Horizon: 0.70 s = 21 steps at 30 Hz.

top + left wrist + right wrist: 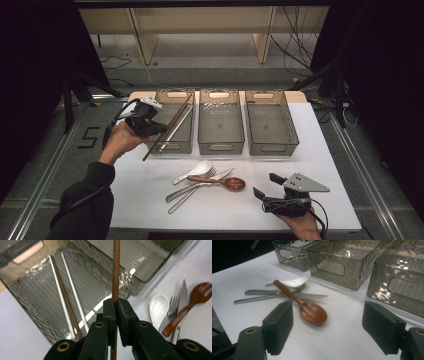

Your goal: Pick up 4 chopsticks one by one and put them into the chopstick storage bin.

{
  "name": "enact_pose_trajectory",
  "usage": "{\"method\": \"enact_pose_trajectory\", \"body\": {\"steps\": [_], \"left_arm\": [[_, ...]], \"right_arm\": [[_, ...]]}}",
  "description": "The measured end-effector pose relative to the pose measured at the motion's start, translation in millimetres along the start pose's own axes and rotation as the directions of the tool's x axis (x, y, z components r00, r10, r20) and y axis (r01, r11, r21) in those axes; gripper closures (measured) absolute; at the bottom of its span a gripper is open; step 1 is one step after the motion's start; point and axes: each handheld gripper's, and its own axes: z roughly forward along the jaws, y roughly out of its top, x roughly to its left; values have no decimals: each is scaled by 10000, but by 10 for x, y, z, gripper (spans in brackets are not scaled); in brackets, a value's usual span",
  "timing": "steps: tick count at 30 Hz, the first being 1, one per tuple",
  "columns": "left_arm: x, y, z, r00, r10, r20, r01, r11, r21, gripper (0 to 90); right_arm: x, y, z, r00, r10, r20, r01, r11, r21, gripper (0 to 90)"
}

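The left gripper point(115, 305), clamped on a brown chopstick point(115, 270), holds it over the left bin point(32, 312); next, lower and release; the right gripper point(327, 327) waits, jaws apart.

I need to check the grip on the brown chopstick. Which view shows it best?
The left gripper view: the brown chopstick runs up close between the shut jaws. The high view shows it small, slanting over the left bin.

Dim room, lit tabletop; glare on bins point(82, 282), soft focus.
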Motion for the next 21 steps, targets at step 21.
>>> {"method": "enact_pose_trajectory", "body": {"steps": [21], "left_arm": [[307, 344, 61, 9917, -979, -833, 856, 9864, -1400, 845]], "right_arm": [[-10, -2, -1, 10000, 26, -43, -26, 10000, -3, 258]]}}
